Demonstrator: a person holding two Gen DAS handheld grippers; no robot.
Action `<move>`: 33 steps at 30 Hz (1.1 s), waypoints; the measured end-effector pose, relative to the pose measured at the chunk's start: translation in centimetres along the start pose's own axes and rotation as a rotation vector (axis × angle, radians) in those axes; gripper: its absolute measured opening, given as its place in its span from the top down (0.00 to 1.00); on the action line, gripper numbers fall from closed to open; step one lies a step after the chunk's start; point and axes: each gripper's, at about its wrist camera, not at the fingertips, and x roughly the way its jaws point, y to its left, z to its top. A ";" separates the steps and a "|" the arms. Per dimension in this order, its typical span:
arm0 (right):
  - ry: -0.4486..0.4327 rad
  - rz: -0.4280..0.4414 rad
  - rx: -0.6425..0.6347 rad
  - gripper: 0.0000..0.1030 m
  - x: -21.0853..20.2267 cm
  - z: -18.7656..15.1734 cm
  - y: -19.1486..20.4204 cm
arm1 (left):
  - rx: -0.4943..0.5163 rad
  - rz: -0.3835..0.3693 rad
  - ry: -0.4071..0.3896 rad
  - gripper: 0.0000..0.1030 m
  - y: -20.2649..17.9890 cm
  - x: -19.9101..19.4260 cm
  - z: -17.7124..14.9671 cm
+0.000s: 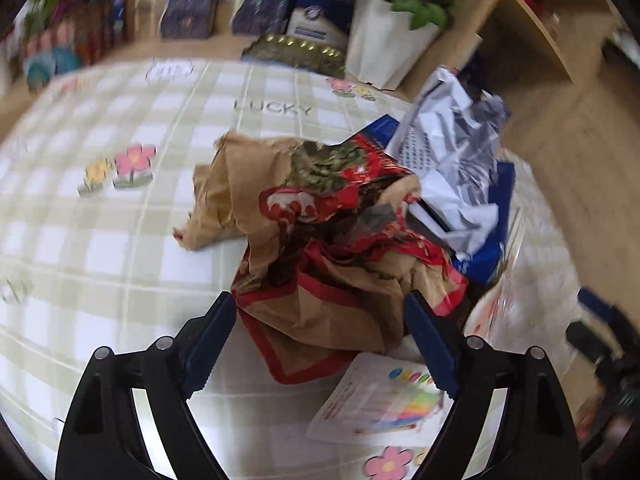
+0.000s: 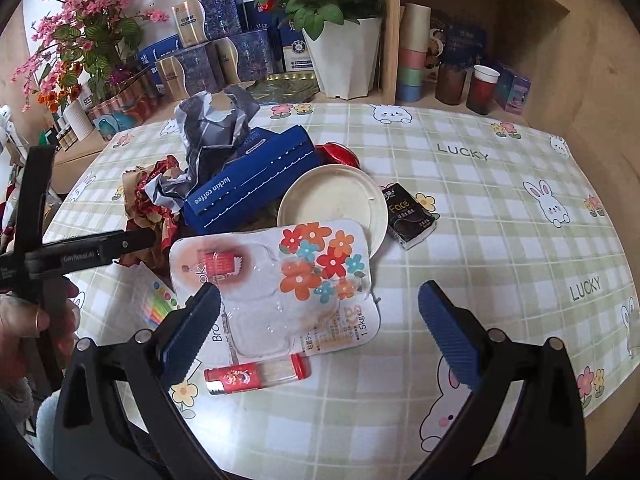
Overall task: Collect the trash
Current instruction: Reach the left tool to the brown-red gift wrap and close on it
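A crumpled brown and red paper bag (image 1: 320, 240) lies on the checked tablecloth (image 1: 120, 240). My left gripper (image 1: 326, 320) is open and straddles the bag's near edge, pads not pressing it. Behind the bag are crumpled grey-white paper (image 1: 452, 168) and a blue box (image 1: 488, 256). My right gripper (image 2: 318, 294) is open and empty above a flowered blister pack (image 2: 280, 280). A red and clear tube (image 2: 256, 376) lies just in front of the pack. The pile also holds a blue coffee box (image 2: 248, 184), a white paper lid (image 2: 332, 204) and a black tissue pack (image 2: 408, 216).
A white pot of red roses (image 2: 348, 56), blue tins (image 2: 224, 60) and stacked cups (image 2: 412, 52) line the back of the table and the shelf. A hand (image 2: 24, 320) holds the left tool's black frame (image 2: 80, 256) at the left edge. Bare cloth (image 2: 500, 240) stretches to the right.
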 end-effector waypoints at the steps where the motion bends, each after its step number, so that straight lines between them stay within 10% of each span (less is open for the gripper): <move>1: -0.001 -0.004 -0.005 0.05 0.0 0.0 0.0 | -0.025 -0.017 0.004 0.15 0.3 0.2 0.0; 6: -0.004 -0.003 -0.039 0.05 0.4 0.4 0.6 | -0.074 -0.044 0.020 0.14 1.0 1.1 0.4; 8: -0.005 0.000 -0.043 0.05 0.5 0.6 0.7 | -0.058 -0.040 0.024 0.41 1.1 0.8 0.4; 12: -0.037 0.004 -0.068 0.05 0.3 1.4 1.4 | -0.031 -0.059 -0.020 0.49 1.7 -1.1 0.5; 13: -0.042 0.007 -0.075 0.05 0.3 1.7 1.7 | -0.026 -0.067 -0.030 0.67 1.9 -1.8 0.5; 33: 0.008 0.066 -0.134 0.05 2.3 -1.0 5.3 | -0.043 0.006 -0.184 0.67 5.0 -9.5 -2.0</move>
